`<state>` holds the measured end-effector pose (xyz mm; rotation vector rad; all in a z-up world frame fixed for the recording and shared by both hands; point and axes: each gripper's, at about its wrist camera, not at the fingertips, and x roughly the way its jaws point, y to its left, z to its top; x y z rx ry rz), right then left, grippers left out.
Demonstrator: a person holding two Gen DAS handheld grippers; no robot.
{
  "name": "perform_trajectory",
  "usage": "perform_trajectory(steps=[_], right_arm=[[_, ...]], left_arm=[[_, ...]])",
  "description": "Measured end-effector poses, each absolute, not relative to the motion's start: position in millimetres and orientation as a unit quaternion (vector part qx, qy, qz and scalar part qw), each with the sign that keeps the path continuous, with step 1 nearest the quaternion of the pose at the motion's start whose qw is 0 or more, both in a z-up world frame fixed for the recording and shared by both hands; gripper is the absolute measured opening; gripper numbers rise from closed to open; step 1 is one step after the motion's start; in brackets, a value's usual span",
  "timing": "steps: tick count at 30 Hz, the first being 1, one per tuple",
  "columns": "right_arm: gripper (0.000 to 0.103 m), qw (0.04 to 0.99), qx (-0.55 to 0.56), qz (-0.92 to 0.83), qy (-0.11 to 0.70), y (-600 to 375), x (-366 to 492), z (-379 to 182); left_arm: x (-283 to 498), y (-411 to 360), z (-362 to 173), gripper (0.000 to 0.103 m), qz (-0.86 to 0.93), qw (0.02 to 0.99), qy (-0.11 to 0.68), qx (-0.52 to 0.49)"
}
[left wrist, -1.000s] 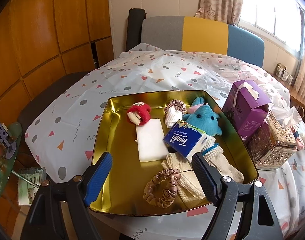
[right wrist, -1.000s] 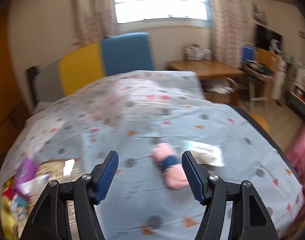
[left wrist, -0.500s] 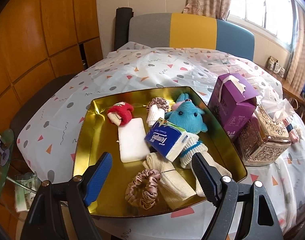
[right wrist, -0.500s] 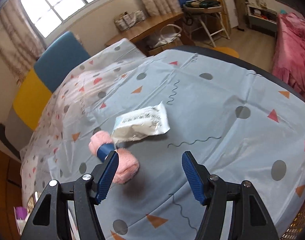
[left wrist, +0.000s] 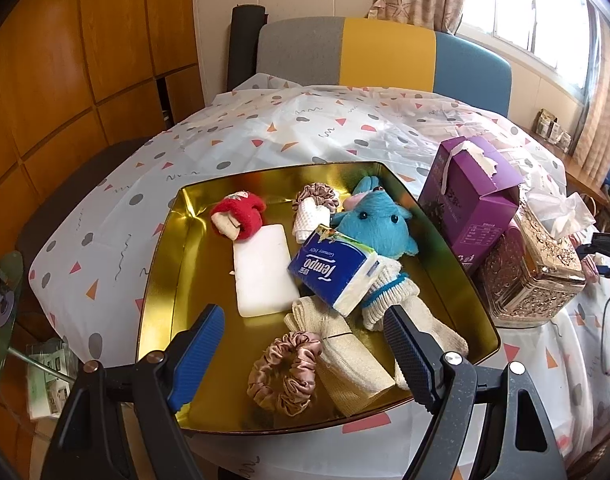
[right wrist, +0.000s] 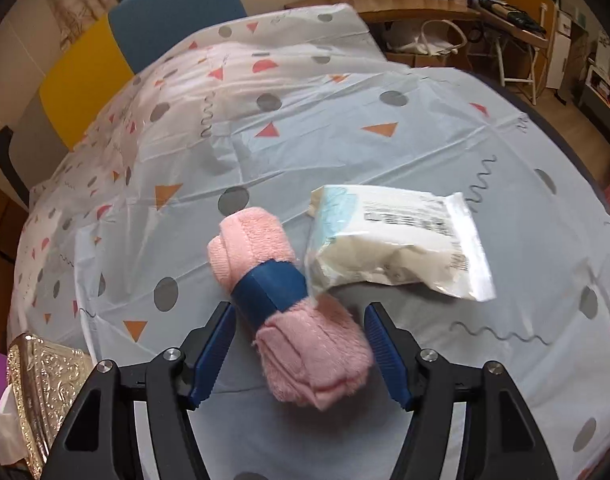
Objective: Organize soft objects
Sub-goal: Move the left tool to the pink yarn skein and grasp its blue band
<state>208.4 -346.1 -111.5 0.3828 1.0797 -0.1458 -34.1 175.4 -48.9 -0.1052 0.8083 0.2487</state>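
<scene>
In the right wrist view we see the right gripper (right wrist: 299, 354) spread wide at the bottom of the frame, its blue fingers (right wrist: 213, 350) on either side of a rolled pink towel (right wrist: 289, 312) bound with a blue band; we see a gap between each pad and the roll, so nothing is gripped. The towel lies at the centre of the frame on the patterned tablecloth (right wrist: 345, 128), and a white plastic packet (right wrist: 397, 252) sits just to its right, its corner touching the roll. In the left wrist view the left gripper (left wrist: 305, 350) is also open, hanging over the near edge of a gold tray (left wrist: 165, 264) that fills the middle of the frame. Inside the tray we find a blue plush toy (left wrist: 377, 226), a blue tissue pack (left wrist: 333, 270) leaning over it, a red knit piece (left wrist: 239, 216), a white pad (left wrist: 263, 274), a pink scrunchie (left wrist: 285, 372) and cream socks (left wrist: 345, 352). At the right of the frame, beside the tray, stand a purple box (left wrist: 469, 204) and an ornate tissue box (left wrist: 533, 268).
</scene>
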Motion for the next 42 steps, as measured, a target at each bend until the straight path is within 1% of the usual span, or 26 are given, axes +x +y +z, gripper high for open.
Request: perform_trajectory(steps=[1,2,3,4,5,6,10,11,12,13,16,19,21,23,28,31,36,38,42], right_arm=[[0.067,0.834,0.176,-0.061,0.519,-341.7,211.3,-114.9],[0.054,0.834,0.164,-0.05,0.525,-335.4,212.5,-116.4],[0.035,0.833,0.147,-0.036,0.533,-327.7,212.6,-117.3],[0.035,0.834,0.133,-0.023,0.535,-319.7,210.4,-115.9],[0.033,0.835,0.123,-0.01,0.537,-312.9,207.2,-113.5],[0.032,0.834,0.118,0.005,0.54,-307.0,203.4,-111.6],[0.033,0.814,0.108,0.059,0.568,-287.3,181.8,-110.1],[0.036,0.803,0.112,0.076,0.58,-283.9,176.6,-111.7],[0.042,0.798,0.113,0.09,0.585,-281.0,170.2,-110.7],[0.044,0.802,0.112,0.102,0.578,-280.0,163.6,-107.4],[0.045,0.823,0.123,0.099,0.545,-292.2,148.5,-91.5],[0.046,0.85,0.18,0.074,0.49,-323.5,135.8,-77.3],[0.056,0.856,0.223,0.028,0.465,-350.2,130.4,-78.2],[0.056,0.85,0.255,-0.03,0.459,-374.4,128.6,-79.3],[0.056,0.838,0.317,-0.093,0.434,-413.9,118.4,-77.7],[0.056,0.827,0.342,-0.115,0.431,-431.1,110.2,-81.4],[0.056,0.809,0.376,-0.111,0.438,-438.2,107.3,-90.4],[0.056,0.809,0.379,-0.11,0.435,-438.1,107.0,-89.6],[0.056,0.812,0.386,-0.109,0.425,-439.6,104.2,-85.9]], left_arm=[[-33.6,175.0,-48.7,0.083,0.119,0.911,0.392,-0.049],[-33.1,173.9,-48.3,0.083,0.117,0.911,0.392,-0.048],[-32.5,172.3,-47.5,0.083,0.114,0.912,0.392,-0.046],[-31.9,170.6,-46.3,0.083,0.11,0.913,0.391,-0.044],[-31.2,168.8,-44.7,0.083,0.107,0.914,0.389,-0.042],[-30.3,165.2,-42.5,0.083,0.102,0.916,0.386,-0.037],[-26.8,152.9,-32.4,0.083,0.078,0.923,0.376,-0.022],[-25.5,148.3,-29.0,0.083,0.068,0.924,0.375,-0.02],[-24.7,143.6,-25.2,0.083,0.059,0.927,0.371,-0.018],[-24.0,139.7,-21.4,0.083,0.052,0.929,0.367,-0.014],[-20.8,116.3,-7.6,0.083,0.016,0.935,0.354,0.01],[-17.3,86.4,8.3,0.083,-0.036,0.938,0.342,0.035],[-13.8,57.1,22.5,0.082,-0.077,0.94,0.327,0.053],[-9.4,29.3,34.5,0.083,-0.116,0.94,0.314,0.066],[4.7,-55.4,53.7,0.083,-0.197,0.932,0.281,0.118],[20.2,-101.4,45.9,0.083,-0.235,0.916,0.302,0.122],[55.7,-159.0,15.1,0.083,-0.246,0.892,0.361,0.113],[69.1,-174.1,0.7,0.083,-0.248,0.885,0.379,0.11],[102.6,-189.3,-40.4,0.082,-0.235,0.86,0.445,0.081]])
